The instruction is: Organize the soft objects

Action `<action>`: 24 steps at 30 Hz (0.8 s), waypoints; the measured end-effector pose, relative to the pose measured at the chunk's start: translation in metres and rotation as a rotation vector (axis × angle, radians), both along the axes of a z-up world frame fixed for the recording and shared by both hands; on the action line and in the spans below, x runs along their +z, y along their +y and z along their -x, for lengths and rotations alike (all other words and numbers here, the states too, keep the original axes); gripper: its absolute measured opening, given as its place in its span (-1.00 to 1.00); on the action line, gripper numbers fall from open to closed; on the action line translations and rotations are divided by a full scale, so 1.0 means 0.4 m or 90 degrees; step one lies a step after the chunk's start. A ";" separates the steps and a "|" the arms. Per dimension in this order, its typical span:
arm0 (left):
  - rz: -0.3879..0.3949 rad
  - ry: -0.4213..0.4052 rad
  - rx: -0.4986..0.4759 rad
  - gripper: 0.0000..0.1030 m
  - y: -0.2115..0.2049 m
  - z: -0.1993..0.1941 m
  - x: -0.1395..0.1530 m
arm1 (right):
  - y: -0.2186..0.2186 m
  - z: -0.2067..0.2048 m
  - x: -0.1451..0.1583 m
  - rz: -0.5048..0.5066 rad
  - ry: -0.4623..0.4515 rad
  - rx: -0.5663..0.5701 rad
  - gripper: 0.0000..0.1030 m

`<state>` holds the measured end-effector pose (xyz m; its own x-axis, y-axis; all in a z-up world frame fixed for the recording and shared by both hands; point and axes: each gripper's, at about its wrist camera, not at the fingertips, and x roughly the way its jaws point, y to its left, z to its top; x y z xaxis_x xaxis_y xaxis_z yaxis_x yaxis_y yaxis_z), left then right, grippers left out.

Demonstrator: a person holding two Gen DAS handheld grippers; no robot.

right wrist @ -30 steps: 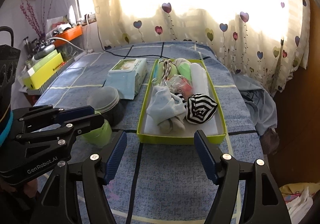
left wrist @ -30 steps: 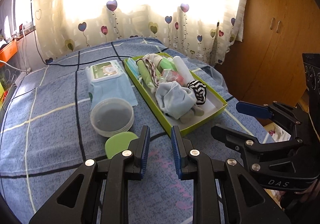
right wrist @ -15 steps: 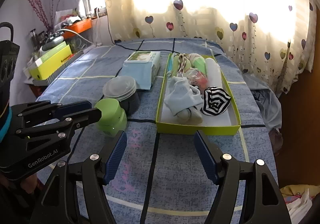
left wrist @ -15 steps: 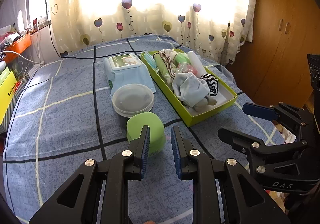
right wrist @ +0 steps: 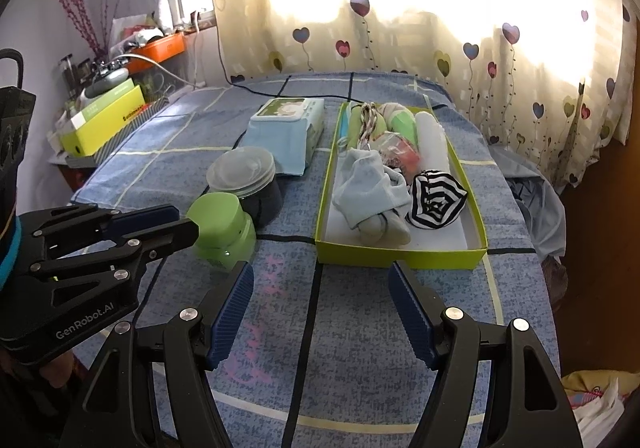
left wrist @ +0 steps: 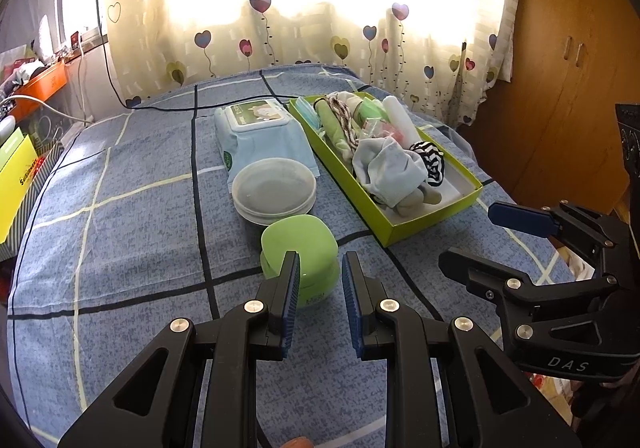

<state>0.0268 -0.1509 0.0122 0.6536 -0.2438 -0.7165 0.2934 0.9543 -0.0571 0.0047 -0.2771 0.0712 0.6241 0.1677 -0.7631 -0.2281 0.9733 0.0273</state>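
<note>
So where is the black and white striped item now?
The striped item lies in the green tray, toward its near right end in the right wrist view, beside the light blue cloth.

A tray (right wrist: 400, 258) of soft items lies right of the wipes pack (right wrist: 286, 128), tub (right wrist: 244, 172) and jar (right wrist: 222, 228).

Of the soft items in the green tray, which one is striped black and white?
The rolled bundle at the tray's near end, on the curtain side, beside the pale blue cloth. The other items are plain or pastel.
</note>
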 end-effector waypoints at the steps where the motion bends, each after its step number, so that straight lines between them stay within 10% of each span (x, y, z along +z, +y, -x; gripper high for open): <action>1: 0.001 0.002 0.001 -0.56 0.000 -0.002 -0.002 | 0.000 -0.003 -0.002 0.000 0.001 0.000 0.36; 24: 0.001 0.019 0.002 -0.56 0.004 -0.027 -0.021 | -0.008 -0.025 -0.011 0.003 0.010 -0.001 0.37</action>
<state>0.0375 -0.1494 0.0037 0.6327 -0.2434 -0.7351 0.2892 0.9549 -0.0673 0.0148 -0.2802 0.0666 0.6117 0.1625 -0.7742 -0.2260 0.9738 0.0259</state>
